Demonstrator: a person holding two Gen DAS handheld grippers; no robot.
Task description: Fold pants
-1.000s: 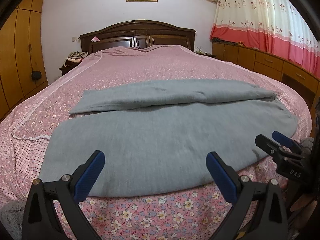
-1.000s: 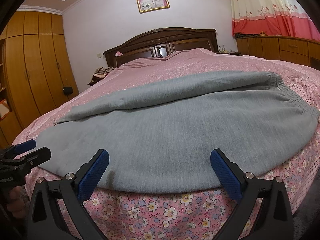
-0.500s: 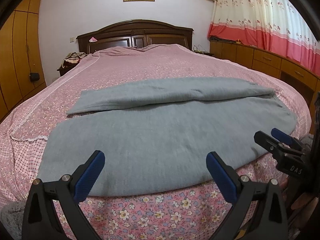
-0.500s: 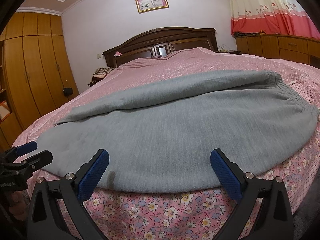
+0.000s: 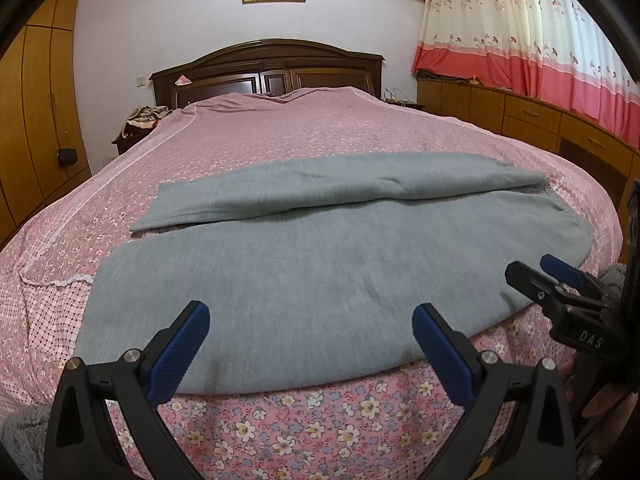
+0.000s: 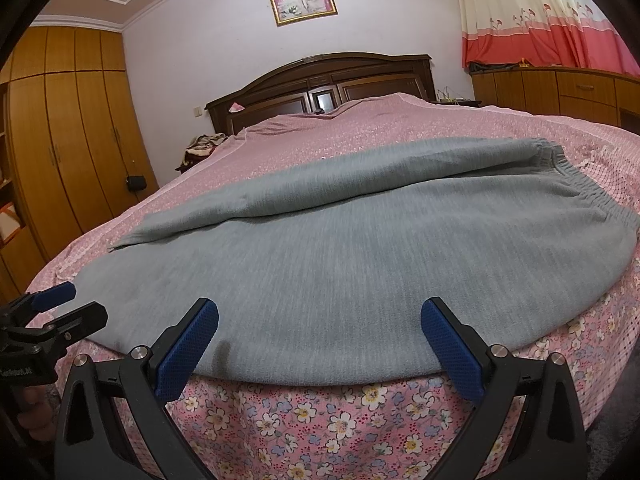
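Grey pants (image 5: 320, 256) (image 6: 320, 256) lie sideways across the near end of the bed, one leg laid over the other, with the elastic waistband (image 6: 560, 160) at the right and the cuffs at the left. My left gripper (image 5: 310, 344) hangs open just short of the near edge of the fabric, holding nothing. My right gripper (image 6: 320, 340) is open too, level with the same near edge. Each gripper shows in the other's view: the right gripper (image 5: 556, 276) at the right margin, the left gripper (image 6: 60, 308) at the left margin.
The bed (image 5: 280, 420) has a pink floral cover and a dark wooden headboard (image 5: 264, 68). Wooden wardrobes (image 6: 64, 140) stand on the left, low cabinets (image 5: 540, 120) under red-and-white curtains on the right. A pile of clothes (image 5: 142, 118) sits beside the headboard.
Both grippers have dipped slightly lower and drifted a little; the pants lie as before and both jaws stay open.
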